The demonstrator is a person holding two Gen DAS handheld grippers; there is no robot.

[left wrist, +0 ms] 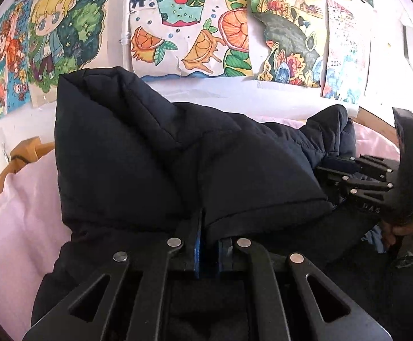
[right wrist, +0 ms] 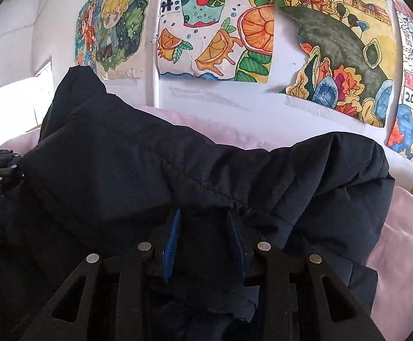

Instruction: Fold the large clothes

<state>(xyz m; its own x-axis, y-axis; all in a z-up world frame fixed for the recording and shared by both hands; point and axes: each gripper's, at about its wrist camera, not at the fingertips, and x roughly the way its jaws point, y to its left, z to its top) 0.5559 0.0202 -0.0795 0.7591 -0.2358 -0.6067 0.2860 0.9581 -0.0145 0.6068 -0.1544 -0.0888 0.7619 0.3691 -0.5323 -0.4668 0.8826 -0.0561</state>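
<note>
A dark navy padded jacket (left wrist: 149,156) lies heaped on a pink bed sheet (left wrist: 16,213); one corner stands up toward the wall. My left gripper (left wrist: 206,221) is shut on a hem of the jacket, its blue pads almost together. To its right, my right gripper (left wrist: 328,167) has its fingertips buried in the jacket. In the right wrist view the right gripper (right wrist: 203,216) holds a thick fold of the jacket (right wrist: 121,170) between parted blue pads. The left gripper (right wrist: 16,167) shows at the left edge, against the cloth.
A white wall with coloured drawings (left wrist: 189,22) rises right behind the bed. A wooden bed rail (left wrist: 27,147) curves along the left. Pink sheet (right wrist: 405,241) lies bare to the right of the jacket. A hand (left wrist: 396,233) grips the right tool.
</note>
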